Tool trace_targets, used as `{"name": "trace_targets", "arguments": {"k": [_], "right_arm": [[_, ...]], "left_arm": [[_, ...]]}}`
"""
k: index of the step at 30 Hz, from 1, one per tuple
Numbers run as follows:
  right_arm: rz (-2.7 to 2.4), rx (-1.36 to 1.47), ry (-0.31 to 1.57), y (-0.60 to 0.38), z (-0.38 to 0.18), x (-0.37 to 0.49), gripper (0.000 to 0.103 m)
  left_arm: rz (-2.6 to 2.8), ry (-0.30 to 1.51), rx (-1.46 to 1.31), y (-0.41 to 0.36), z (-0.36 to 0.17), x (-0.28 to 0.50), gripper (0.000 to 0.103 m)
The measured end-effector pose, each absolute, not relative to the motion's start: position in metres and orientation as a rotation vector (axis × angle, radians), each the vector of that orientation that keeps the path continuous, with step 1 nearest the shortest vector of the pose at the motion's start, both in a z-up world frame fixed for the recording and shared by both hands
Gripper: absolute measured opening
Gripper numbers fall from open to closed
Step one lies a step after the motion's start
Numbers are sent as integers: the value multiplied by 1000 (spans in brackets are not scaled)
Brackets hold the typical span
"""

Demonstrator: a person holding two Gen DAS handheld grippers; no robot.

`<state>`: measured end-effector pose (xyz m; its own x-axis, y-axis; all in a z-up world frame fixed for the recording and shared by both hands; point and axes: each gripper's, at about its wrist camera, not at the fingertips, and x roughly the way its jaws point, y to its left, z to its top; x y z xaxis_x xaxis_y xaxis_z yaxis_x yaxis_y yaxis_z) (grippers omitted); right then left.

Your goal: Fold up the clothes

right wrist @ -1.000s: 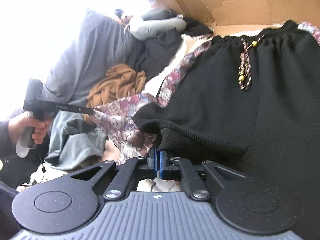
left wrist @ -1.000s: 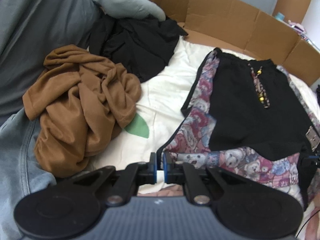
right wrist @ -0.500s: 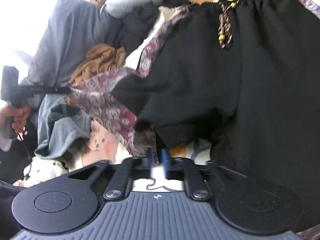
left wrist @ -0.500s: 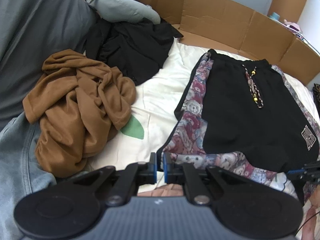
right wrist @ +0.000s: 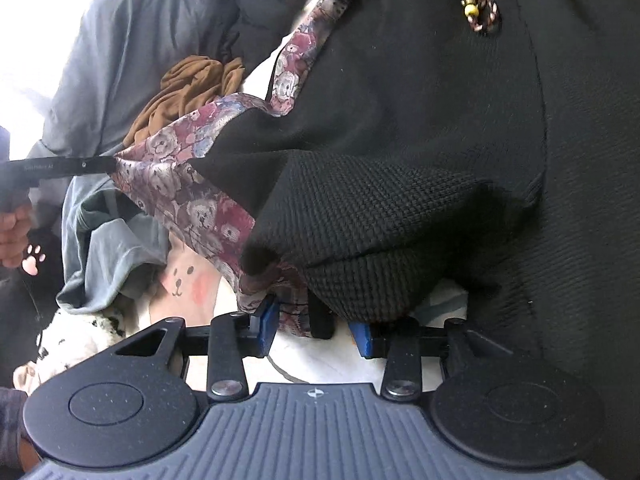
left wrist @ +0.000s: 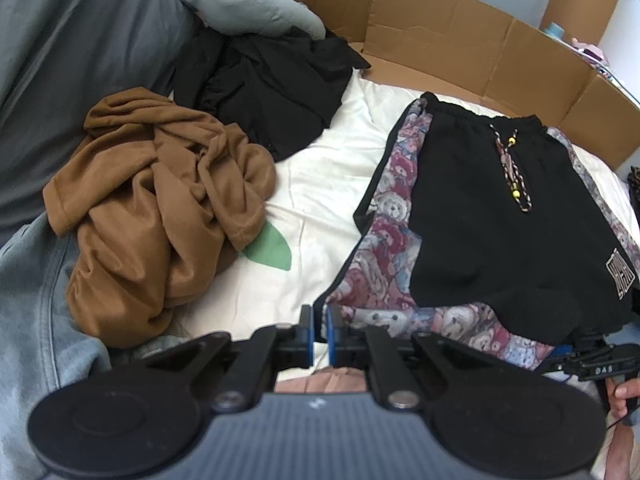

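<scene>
Black shorts (left wrist: 480,216) with bear-print side panels and a beaded drawstring lie flat on the white bed sheet (left wrist: 320,184), waistband away from me. My left gripper (left wrist: 320,322) is shut on the near left bear-print hem corner; the right wrist view shows it pulling that corner (right wrist: 132,168) taut from the left. My right gripper (right wrist: 314,328) is open at the other leg's hem, and black knit and bear-print fabric (right wrist: 360,240) hangs loosely between its blue pads (right wrist: 267,322). In the left wrist view the right gripper (left wrist: 580,360) sits at the lower right hem, held by a hand.
A crumpled brown garment (left wrist: 160,208) lies left of the shorts, with a black garment (left wrist: 272,84) behind it. Grey bedding (left wrist: 60,60) and denim (left wrist: 32,320) fill the left side. A cardboard wall (left wrist: 460,52) runs along the far edge of the bed.
My right gripper has gone from shut on the shorts' hem to open, and the fabric has slackened between its fingers. My left gripper keeps its hold on the bear-print corner.
</scene>
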<state>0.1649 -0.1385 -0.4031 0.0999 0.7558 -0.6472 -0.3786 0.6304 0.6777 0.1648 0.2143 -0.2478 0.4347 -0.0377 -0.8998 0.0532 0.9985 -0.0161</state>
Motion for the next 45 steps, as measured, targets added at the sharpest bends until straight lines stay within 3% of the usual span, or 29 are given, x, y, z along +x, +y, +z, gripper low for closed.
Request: {"name": "trace_targets", "arguments": {"k": [2, 15, 32, 38, 42, 45], "right_arm": [[881, 362, 1200, -140, -398, 164, 4], [856, 359, 1176, -199, -315, 145, 3], [855, 426, 1258, -236, -289, 126, 3], [787, 437, 1386, -235, -327, 124, 12], [757, 413, 1401, -237, -343, 115, 34], [750, 441, 1408, -236, -354, 112, 35]], "left_arm": [[-57, 1120, 14, 214, -248, 165, 6], [-97, 1114, -79, 195, -220, 149, 6], [-73, 1146, -93, 187, -206, 137, 6], [-17, 1199, -122, 206, -255, 132, 6], [-10, 1203, -138, 210, -277, 128, 6], [3, 1203, -138, 212, -282, 127, 6]]}}
